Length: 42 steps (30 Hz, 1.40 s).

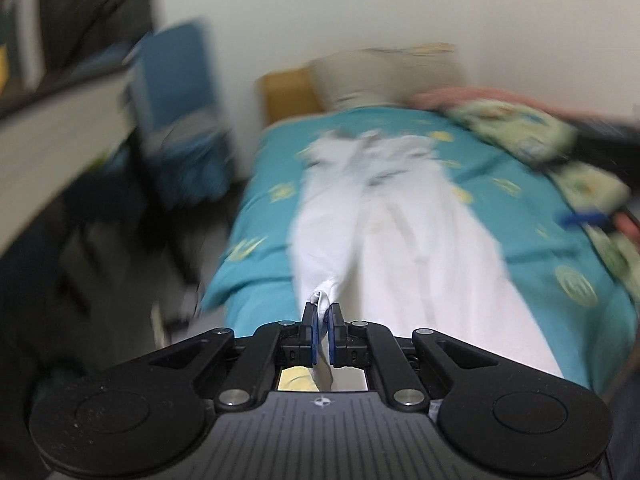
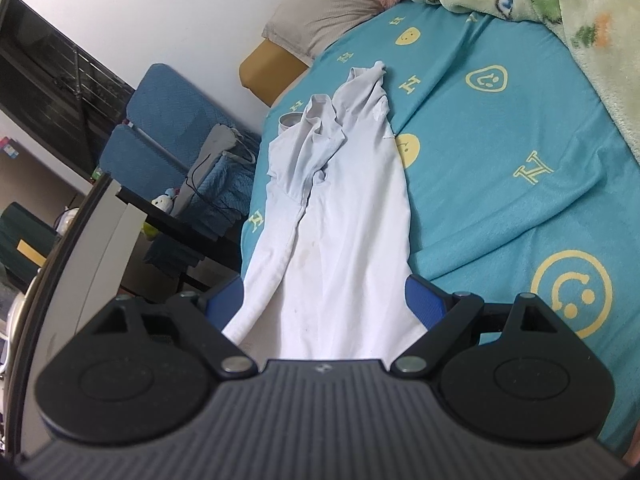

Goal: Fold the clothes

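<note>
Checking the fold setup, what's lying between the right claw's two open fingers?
The white shirt: its lower part runs between the right claw's spread fingers, untouched by the pads, in the right wrist view.

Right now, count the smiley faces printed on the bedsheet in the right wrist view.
4: one near the pillow, one in a rounded outline further right, one half tucked under the white shirt, and a large one beside the right gripper. The shirt and blanket may hide others.
</note>
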### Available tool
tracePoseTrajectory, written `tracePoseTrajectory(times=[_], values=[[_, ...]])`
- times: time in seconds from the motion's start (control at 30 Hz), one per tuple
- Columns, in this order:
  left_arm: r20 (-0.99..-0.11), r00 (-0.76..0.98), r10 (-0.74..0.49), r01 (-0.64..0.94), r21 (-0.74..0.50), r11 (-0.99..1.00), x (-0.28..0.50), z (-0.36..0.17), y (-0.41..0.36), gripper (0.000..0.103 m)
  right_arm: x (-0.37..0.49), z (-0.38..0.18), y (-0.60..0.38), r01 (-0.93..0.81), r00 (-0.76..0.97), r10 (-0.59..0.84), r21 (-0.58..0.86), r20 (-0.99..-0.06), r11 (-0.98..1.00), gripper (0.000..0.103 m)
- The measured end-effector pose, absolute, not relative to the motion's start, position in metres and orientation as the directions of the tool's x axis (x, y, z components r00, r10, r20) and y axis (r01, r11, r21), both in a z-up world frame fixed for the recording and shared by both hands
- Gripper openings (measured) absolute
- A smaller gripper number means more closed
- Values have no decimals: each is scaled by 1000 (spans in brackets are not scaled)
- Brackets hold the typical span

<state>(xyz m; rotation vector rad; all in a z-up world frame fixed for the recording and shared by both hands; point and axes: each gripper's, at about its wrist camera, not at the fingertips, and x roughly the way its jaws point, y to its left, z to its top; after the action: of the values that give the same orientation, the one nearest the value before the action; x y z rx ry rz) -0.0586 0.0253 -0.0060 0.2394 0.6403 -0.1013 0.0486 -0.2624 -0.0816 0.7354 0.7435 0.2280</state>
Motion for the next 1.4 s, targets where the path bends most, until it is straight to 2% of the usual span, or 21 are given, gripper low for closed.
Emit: tracePoseTrajectory(times=[0.13, 0.27, 0.37, 0.43, 0.57, 0.63, 0.67, 0.73, 0.93, 0.97, 1.07, 1.13, 1.23, 1.27, 1.3, 1.33, 1.37, 1.4], values=[[-632, 770, -81, 325, 281, 903, -65, -18, -11, 5, 50, -84, -263, 73, 723, 425, 672, -545, 737, 89], [-744, 653, -141, 442, 224, 869, -53, -34, -18, 5, 53, -88, -263, 81, 705, 432, 669, -563, 739, 89], [-776, 611, -156, 449, 178, 876, -45, -39, -14, 4, 54, -93, -262, 90, 686, 443, 672, -577, 735, 89], [-767, 614, -185, 419, 119, 900, -44, -34, -1, 4, 54, -97, -262, 91, 677, 453, 676, -580, 731, 89], [-724, 645, -245, 345, -10, 939, -48, -21, 32, 4, 69, -109, -253, 71, 670, 526, 750, -525, 658, 90], [-703, 662, -261, 316, -55, 947, -52, -13, 43, 4, 90, -118, -241, 61, 639, 583, 789, -502, 612, 84], [-693, 668, -269, 307, -72, 949, -53, -10, 47, 4, 103, -122, -233, 58, 618, 607, 798, -500, 599, 76], [-679, 678, -281, 296, -98, 950, -56, -5, 55, 4, 130, -133, -216, 59, 590, 635, 811, -499, 582, 75], [-648, 688, -328, 286, -173, 942, -54, -5, 64, 4, 212, -169, -176, 94, 634, 620, 841, -463, 532, 67], [-646, 687, -333, 290, -175, 941, -54, -6, 65, 4, 225, -173, -169, 91, 649, 605, 837, -461, 540, 64], [-640, 689, -340, 314, -159, 936, -60, -9, 63, 4, 263, -191, -155, 112, 675, 556, 813, -485, 572, 63], [-637, 688, -347, 329, -153, 932, -62, -10, 63, 4, 282, -200, -153, 119, 699, 530, 809, -480, 576, 56], [-637, 679, -365, 349, -158, 924, -61, -14, 64, 4, 306, -203, -149, 96, 731, 506, 803, -458, 588, 51], [-639, 672, -375, 356, -166, 920, -60, -16, 64, 4, 315, -203, -148, 92, 734, 496, 792, -464, 604, 42], [-640, 665, -384, 362, -173, 916, -60, -17, 64, 4, 321, -199, -148, 79, 737, 483, 770, -472, 633, 25], [-640, 660, -393, 370, -179, 912, -59, -19, 64, 4, 325, -192, -149, 56, 746, 469, 745, -473, 664, 13], [-639, 658, -399, 382, -174, 908, -60, -20, 62, 3, 328, -186, -150, 33, 754, 454, 719, -474, 695, 6], [-637, 658, -401, 390, -167, 906, -60, -21, 60, 3, 332, -179, -151, 10, 763, 440, 690, -473, 724, 5]])
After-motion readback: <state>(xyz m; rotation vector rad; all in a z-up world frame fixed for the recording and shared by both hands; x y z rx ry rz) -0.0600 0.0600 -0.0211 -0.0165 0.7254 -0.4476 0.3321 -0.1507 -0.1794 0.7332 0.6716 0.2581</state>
